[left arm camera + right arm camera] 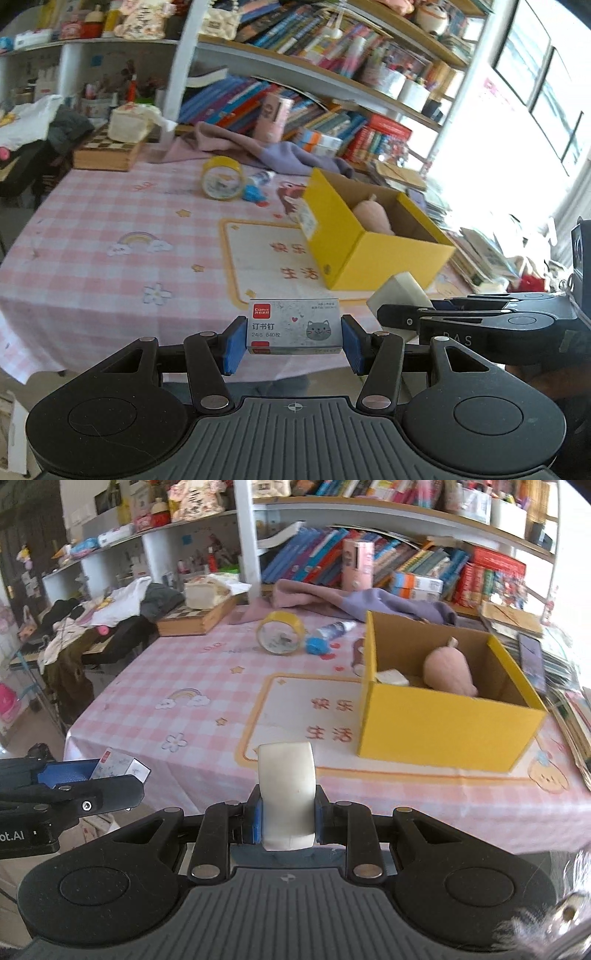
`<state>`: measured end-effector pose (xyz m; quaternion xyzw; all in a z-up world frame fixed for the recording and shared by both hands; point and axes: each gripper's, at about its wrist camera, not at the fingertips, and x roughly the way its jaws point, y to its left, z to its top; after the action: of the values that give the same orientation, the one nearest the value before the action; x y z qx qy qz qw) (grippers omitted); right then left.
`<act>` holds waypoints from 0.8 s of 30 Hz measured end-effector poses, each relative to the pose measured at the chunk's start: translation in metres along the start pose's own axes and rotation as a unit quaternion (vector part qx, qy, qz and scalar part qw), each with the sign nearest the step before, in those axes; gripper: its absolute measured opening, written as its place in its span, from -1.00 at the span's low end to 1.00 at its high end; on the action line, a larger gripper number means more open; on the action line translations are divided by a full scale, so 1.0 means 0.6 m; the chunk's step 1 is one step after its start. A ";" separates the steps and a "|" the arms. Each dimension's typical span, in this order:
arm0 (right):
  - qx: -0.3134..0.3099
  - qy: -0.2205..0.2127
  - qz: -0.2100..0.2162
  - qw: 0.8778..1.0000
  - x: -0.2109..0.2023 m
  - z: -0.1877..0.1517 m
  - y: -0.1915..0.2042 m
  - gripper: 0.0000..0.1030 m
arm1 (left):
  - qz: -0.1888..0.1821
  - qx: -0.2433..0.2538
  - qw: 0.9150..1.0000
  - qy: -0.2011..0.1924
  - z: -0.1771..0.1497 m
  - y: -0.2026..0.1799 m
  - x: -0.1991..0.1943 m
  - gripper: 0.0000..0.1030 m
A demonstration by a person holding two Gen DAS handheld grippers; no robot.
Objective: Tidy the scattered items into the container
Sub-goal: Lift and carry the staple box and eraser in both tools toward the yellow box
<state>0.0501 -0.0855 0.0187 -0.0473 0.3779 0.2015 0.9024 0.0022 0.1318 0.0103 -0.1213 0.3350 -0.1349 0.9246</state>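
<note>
The yellow box [443, 731] stands open on the pink checked tablecloth [147, 686], toward the right side of the table, and already holds a pinkish stuffed toy [448, 672] against its far wall and a small white item [393, 677] in its near left corner. Behind the box on the cloth lie a roll of yellow tape [280, 637] on its edge, a blue-capped tube [328, 635] just beside it, and a heap of purple cloth [369, 602] along the back by the bookshelf [406, 565]. A wooden chessboard case [195, 620] sits at the far left corner, and stacked books [554, 664] crowd the right edge next to the box. Nothing lies on the cloth between the 2 grippers and the box's near wall. The left gripper [293, 341] is clamped on a grey staple box [293, 326] with a cat drawing, held off the near table edge, left of and well short of the yellow box. The right gripper [288, 823] is closed tight on a white eraser-like block [287, 794], upright between its blue pads [257, 823], also at the near edge, with the yellow box ahead and to its right.
</note>
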 end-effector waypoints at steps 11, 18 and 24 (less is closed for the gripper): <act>0.037 -0.001 -0.030 0.999 -0.038 -0.047 -0.039 -0.55 | -0.034 0.028 0.999 0.017 -0.017 -0.047 0.011 0.01; 0.056 -0.003 -0.055 0.997 -0.060 -0.064 -0.062 -0.55 | -0.061 0.052 0.996 0.031 -0.020 -0.080 0.026 0.01; 0.075 0.004 -0.073 0.995 -0.071 -0.077 -0.088 -0.55 | -0.083 0.062 0.994 0.042 -0.019 -0.103 0.046 0.01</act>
<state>0.0135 -0.1589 0.0125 -0.0079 0.3907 0.1062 0.9144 0.0045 0.0635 0.0051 -0.0852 0.3534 -0.2362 0.9011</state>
